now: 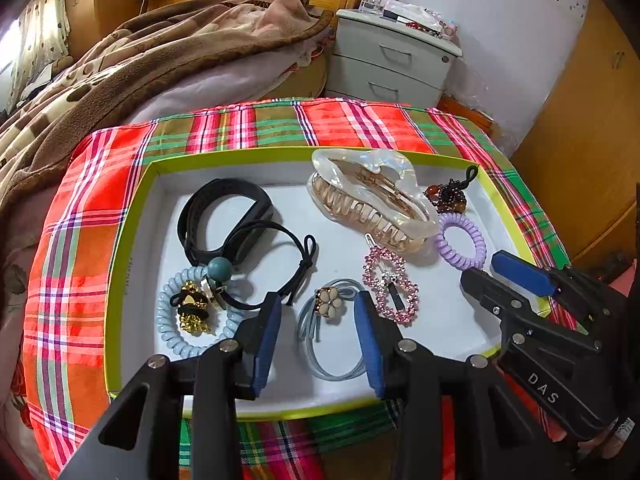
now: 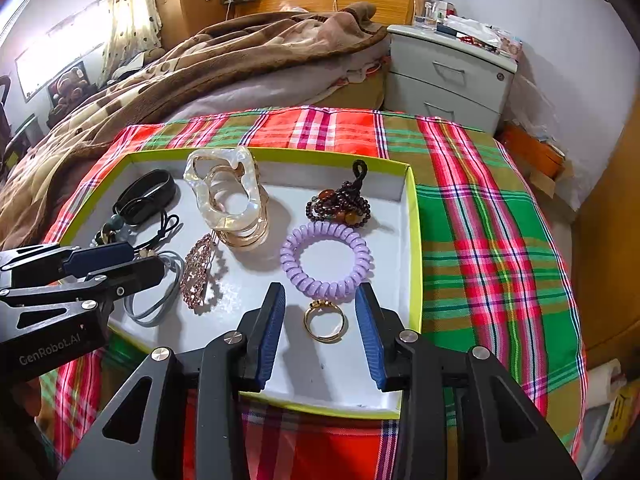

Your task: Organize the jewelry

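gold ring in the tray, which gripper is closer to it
Right. The right gripper is open with the gold ring lying untouched between its blue fingers. The left gripper is further along the tray, open around the grey hair tie with the flower.

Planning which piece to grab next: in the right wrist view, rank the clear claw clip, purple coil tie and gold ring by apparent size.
1. clear claw clip, though it sits farther back
2. purple coil tie, close behind
3. gold ring, clearly smallest despite being nearest
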`<state>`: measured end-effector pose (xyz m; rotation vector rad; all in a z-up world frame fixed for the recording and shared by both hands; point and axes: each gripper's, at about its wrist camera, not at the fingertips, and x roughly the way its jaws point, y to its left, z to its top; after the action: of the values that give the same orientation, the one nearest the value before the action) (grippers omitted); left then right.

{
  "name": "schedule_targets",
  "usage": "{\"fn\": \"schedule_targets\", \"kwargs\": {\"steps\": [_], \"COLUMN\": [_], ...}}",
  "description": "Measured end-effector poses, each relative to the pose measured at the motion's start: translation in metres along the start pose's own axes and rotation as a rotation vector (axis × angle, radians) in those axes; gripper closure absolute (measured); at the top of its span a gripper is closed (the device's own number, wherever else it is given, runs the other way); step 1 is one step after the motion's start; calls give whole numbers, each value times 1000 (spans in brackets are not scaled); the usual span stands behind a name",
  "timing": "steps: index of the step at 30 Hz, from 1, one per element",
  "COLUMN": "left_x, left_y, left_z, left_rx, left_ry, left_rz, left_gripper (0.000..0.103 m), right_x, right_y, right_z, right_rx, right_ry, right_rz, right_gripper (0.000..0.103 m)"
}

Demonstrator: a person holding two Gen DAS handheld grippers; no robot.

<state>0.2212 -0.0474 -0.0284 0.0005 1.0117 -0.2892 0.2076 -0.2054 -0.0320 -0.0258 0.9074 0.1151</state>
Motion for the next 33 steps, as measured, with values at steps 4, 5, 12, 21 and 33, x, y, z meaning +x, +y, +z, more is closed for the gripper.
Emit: {"fn": "schedule_targets", "kwargs": {"steps": [4, 5, 12, 21, 33], "left_x": [-1, -2, -21, -64, -106], "left_y": [-1, -1, 1, 2, -4], "left_z": [0, 0, -5, -29, -68], "left_rx": [2, 1, -10, -20, -16], "left_ry": [0, -2, -55, -160, -245], "left_rz": [2, 6, 47, 111, 157], "left_gripper": [62, 62, 60, 60, 60], "right_x": [-1, -2, -27, -77, -118], "right_y": [1, 1, -3, 16, 40], "right_z": [0, 0, -6, -25, -54], "right_rx": [3, 7, 83, 100, 88], "right_ry": [-1, -1, -72, -209, -283], "right_rz": [-4, -4, -4, 5, 0], "right_gripper": [62, 62, 60, 60, 60]}}
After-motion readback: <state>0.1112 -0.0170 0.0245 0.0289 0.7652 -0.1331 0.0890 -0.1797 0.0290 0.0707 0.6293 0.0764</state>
